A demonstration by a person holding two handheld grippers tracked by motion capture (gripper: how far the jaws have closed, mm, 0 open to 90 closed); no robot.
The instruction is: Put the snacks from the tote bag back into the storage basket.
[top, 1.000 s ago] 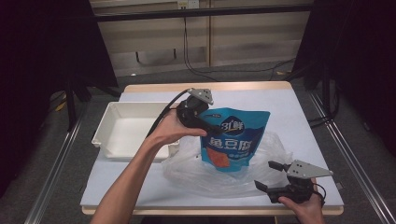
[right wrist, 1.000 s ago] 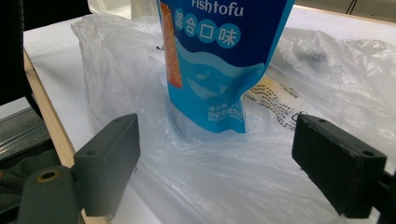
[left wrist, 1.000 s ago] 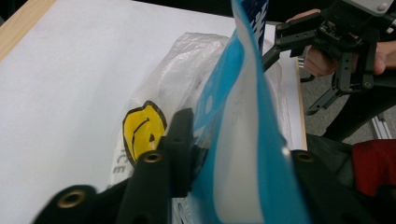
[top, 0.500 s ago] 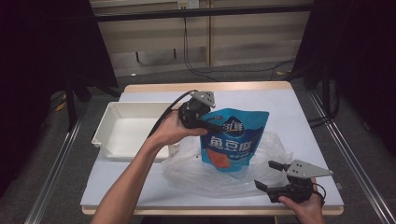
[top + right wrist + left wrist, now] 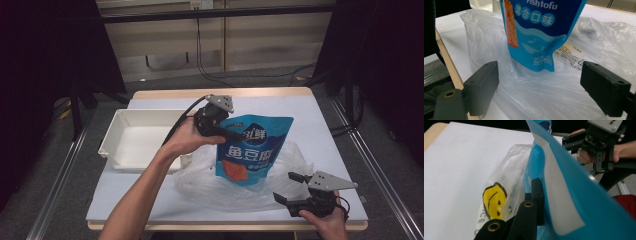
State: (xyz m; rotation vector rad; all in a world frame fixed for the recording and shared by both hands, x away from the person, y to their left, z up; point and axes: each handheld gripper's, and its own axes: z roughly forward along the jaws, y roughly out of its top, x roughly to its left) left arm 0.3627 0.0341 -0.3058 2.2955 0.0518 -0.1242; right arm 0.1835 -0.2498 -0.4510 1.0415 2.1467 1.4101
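Left gripper (image 5: 234, 134) clamps the top left corner of a blue fish-tofu snack pouch (image 5: 252, 149), holding it upright in a crumpled clear plastic bag (image 5: 210, 180) at mid-table; right gripper (image 5: 289, 188), jaws wide apart and empty, waits near right.

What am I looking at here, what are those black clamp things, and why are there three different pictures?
A person sits at a white table holding a hand tool in each hand: two-jaw grippers. The high view looks down from above; the other two come from cameras riding on each gripper. The left gripper is pinched on the top corner of a blue snack pouch, holding it upright with its bottom in a clear plastic bag. The right gripper waits open near the bag's edge, gripping nothing. A white tray sits to the left.
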